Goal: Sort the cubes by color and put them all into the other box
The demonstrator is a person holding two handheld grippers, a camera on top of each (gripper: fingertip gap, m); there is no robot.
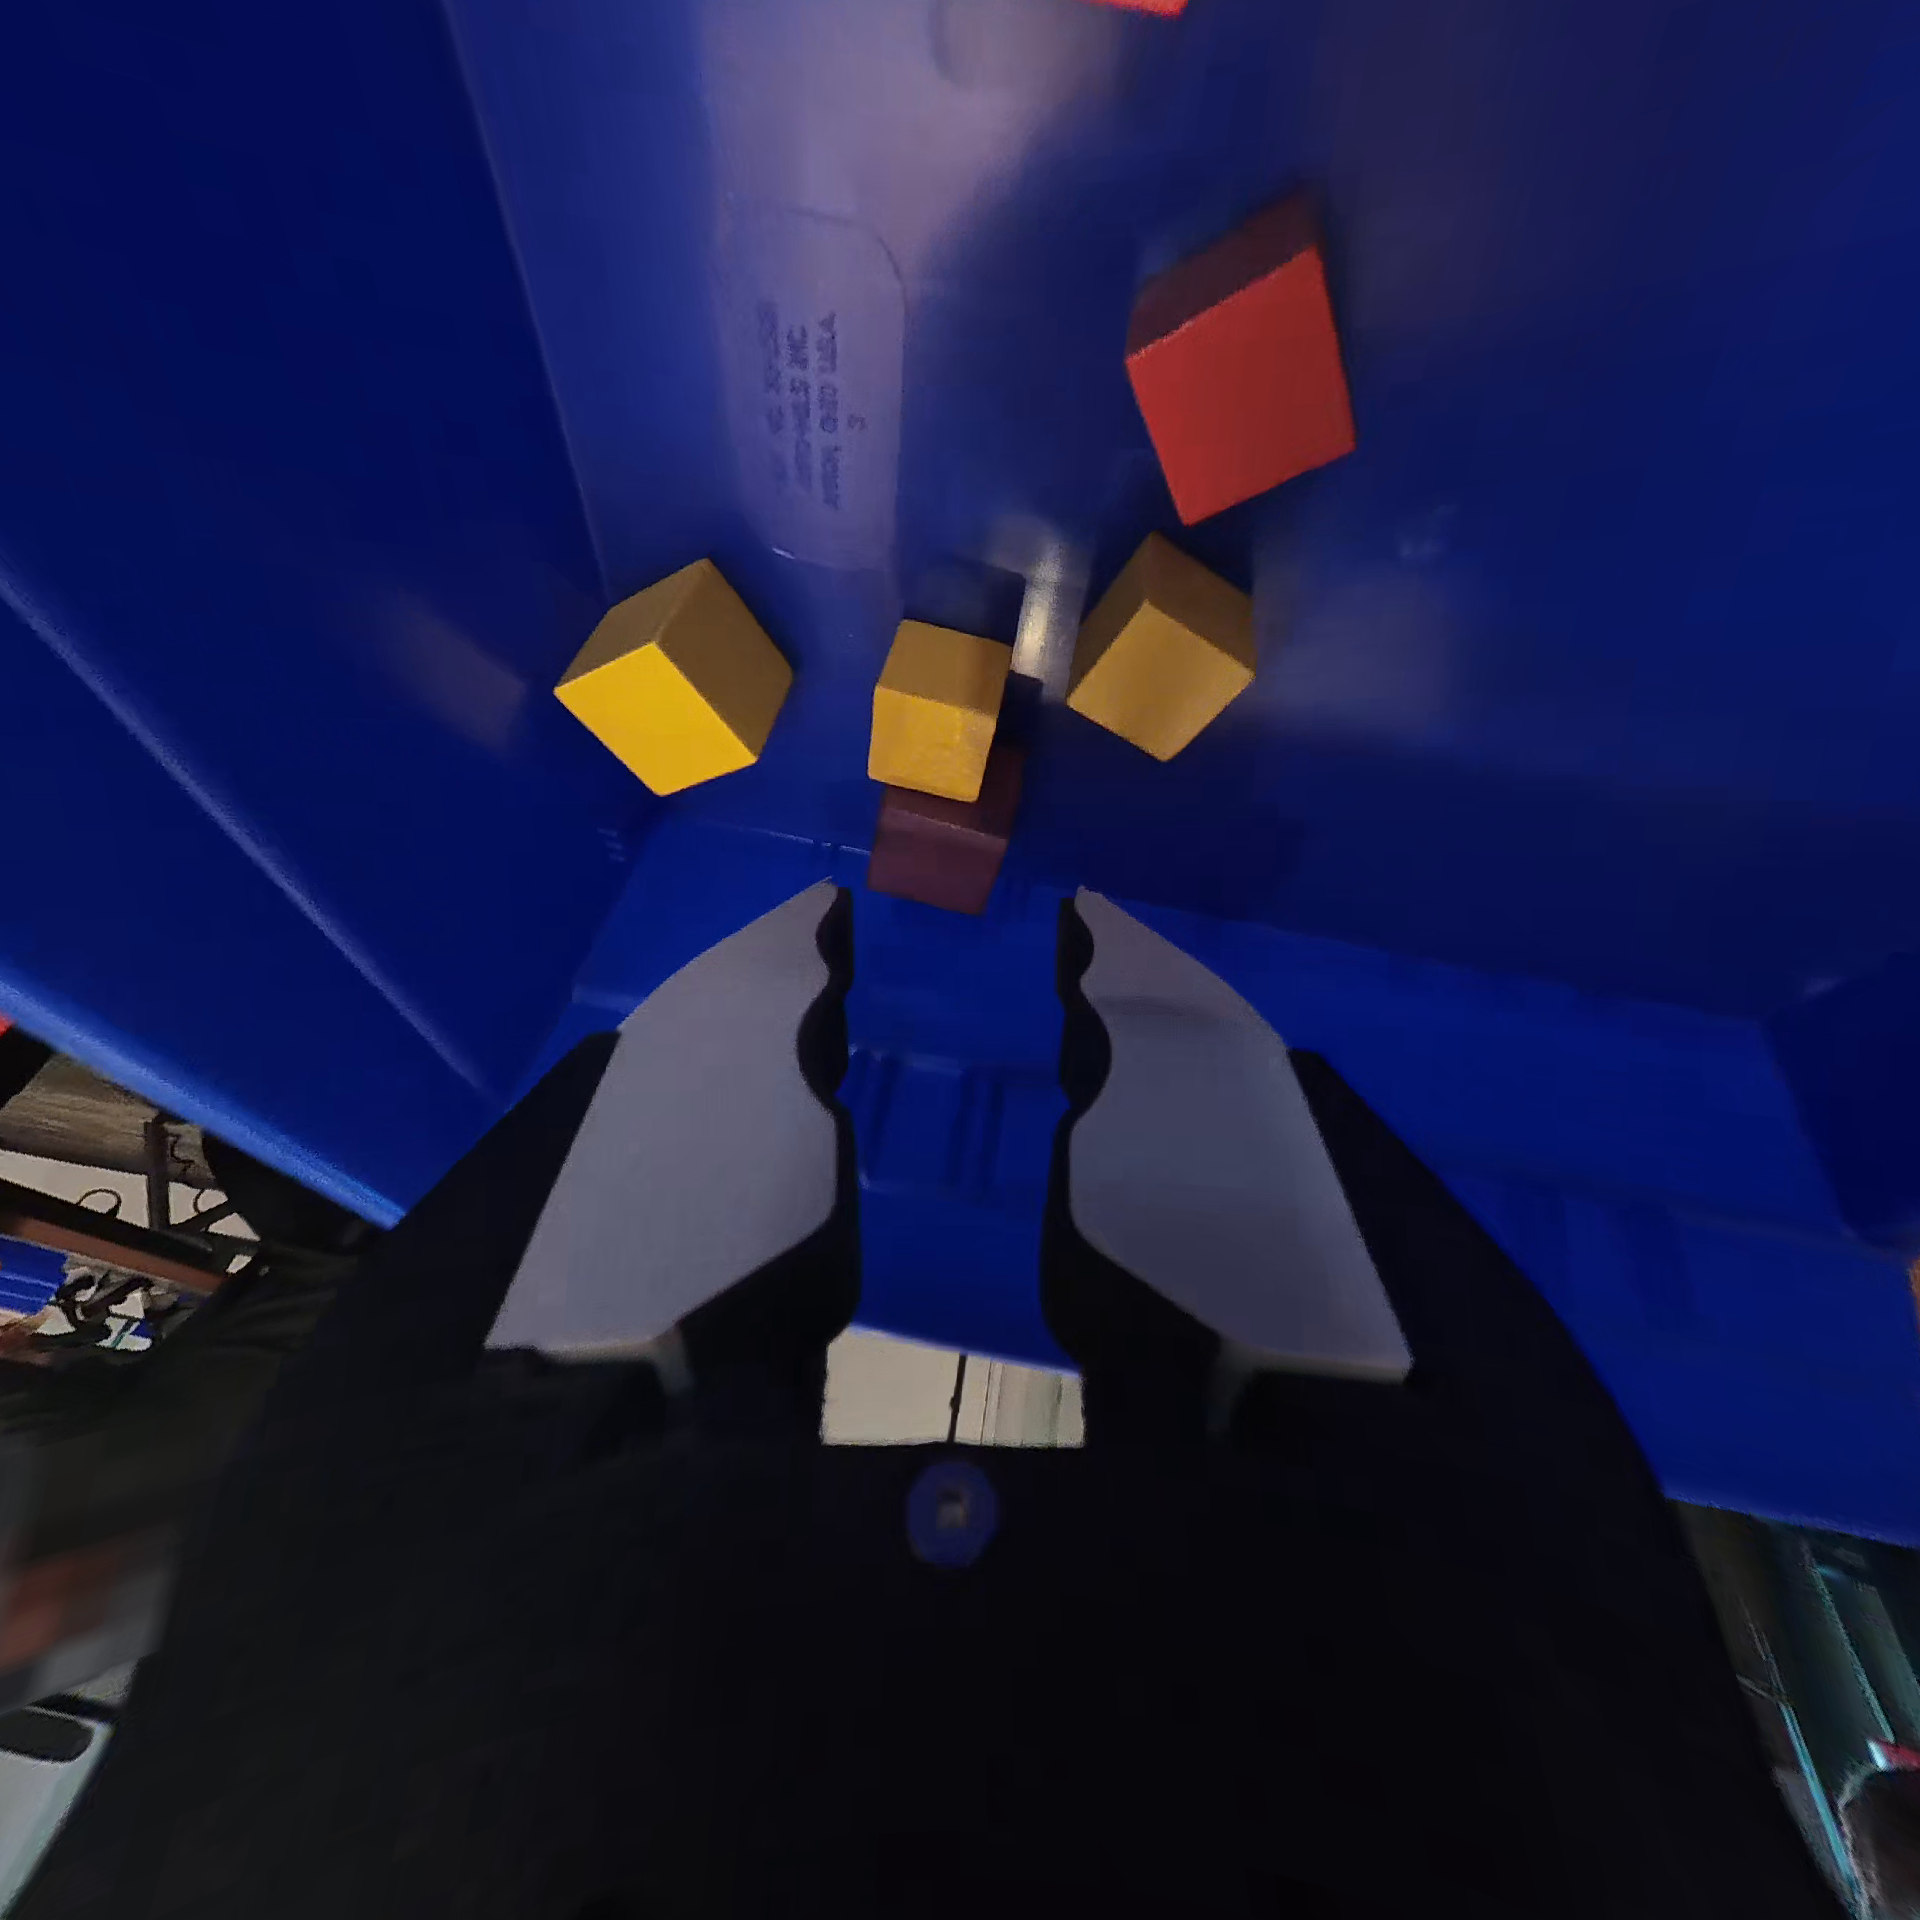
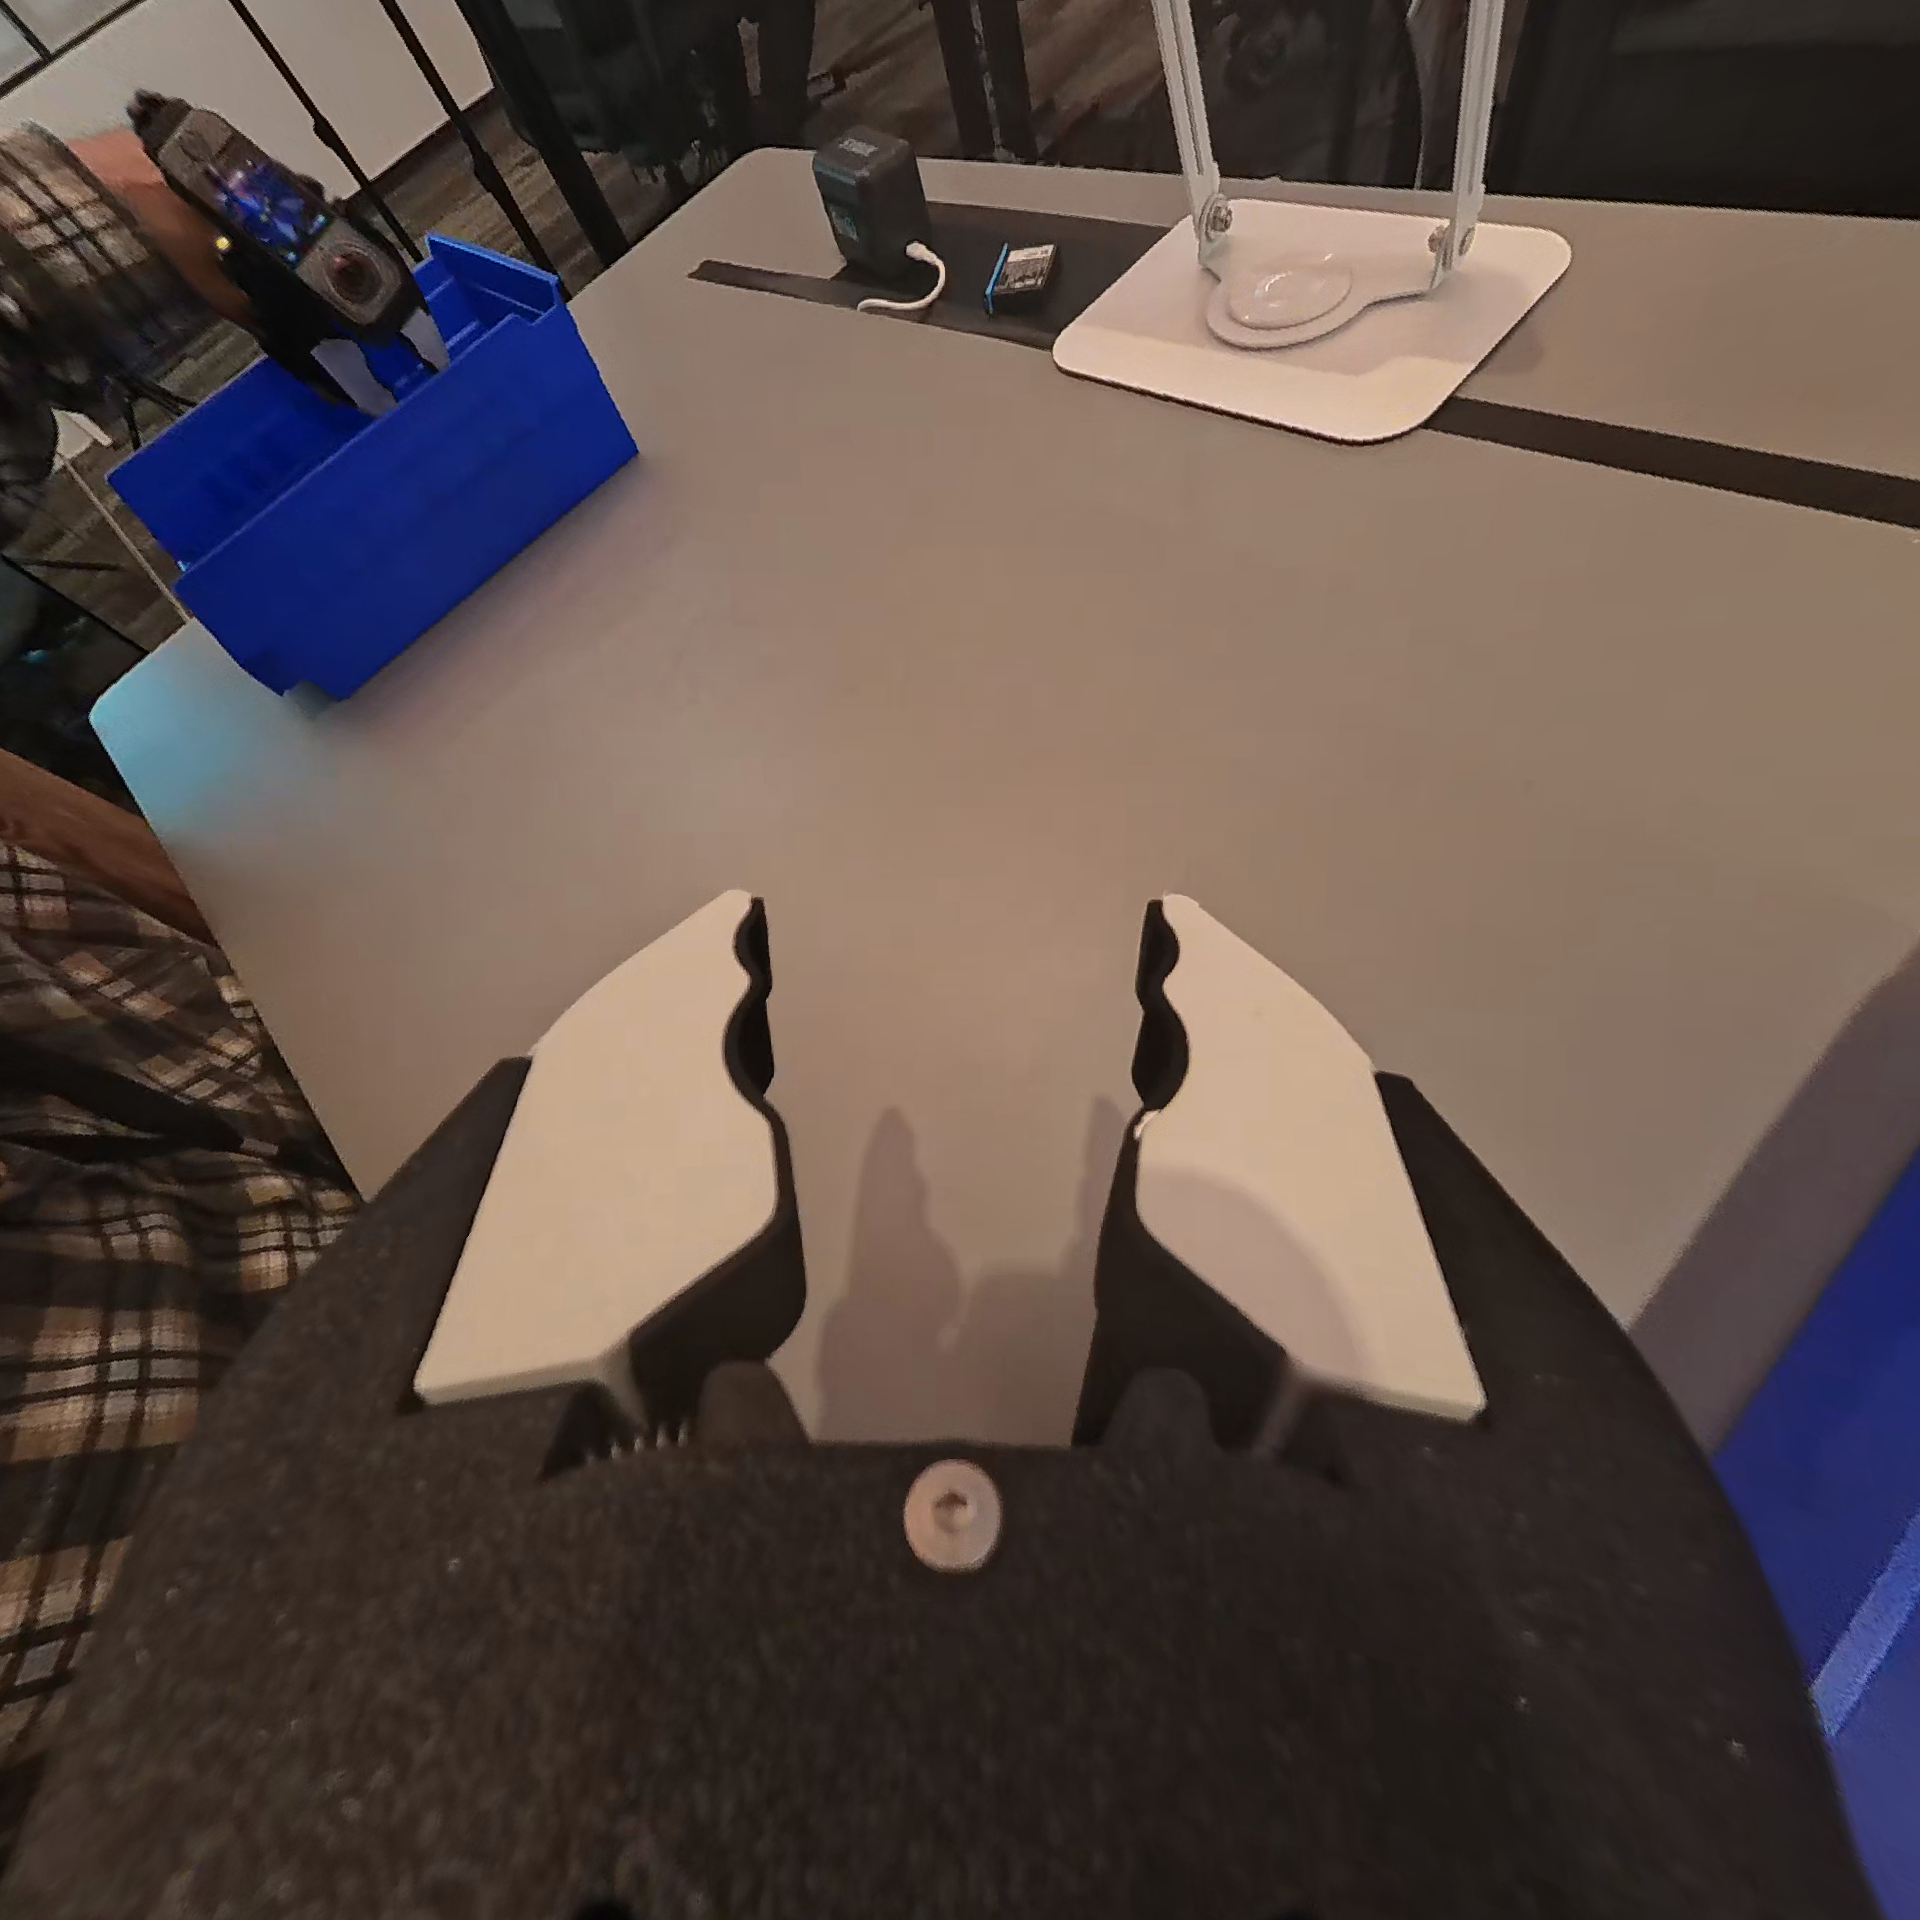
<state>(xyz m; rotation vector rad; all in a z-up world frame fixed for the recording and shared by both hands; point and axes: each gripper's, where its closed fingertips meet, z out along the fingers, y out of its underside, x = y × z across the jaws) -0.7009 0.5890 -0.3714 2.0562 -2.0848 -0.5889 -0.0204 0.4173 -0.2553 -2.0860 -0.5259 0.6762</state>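
Observation:
In the left wrist view my left gripper [image 1: 951,904] is open and empty inside a blue box [image 1: 312,520]. Just ahead of its tips lies a dark red cube [image 1: 940,847] with a yellow cube [image 1: 935,712] on top of it. Two more yellow cubes lie to the left [image 1: 670,681] and right [image 1: 1158,649]. A red cube [image 1: 1242,384] lies farther off at the right. In the right wrist view my right gripper [image 2: 956,909] is open and empty over the grey table [image 2: 1039,623]. The left gripper [image 2: 384,374] shows there dipping into the blue box [image 2: 395,530].
A second blue box edge [image 2: 1829,1455] shows at the lower right of the right wrist view. A white lamp base [image 2: 1320,312], a black charger [image 2: 873,208] with a white cable and a small dark pack [image 2: 1023,275] stand at the table's far side. A plaid sleeve [image 2: 104,1143] is at left.

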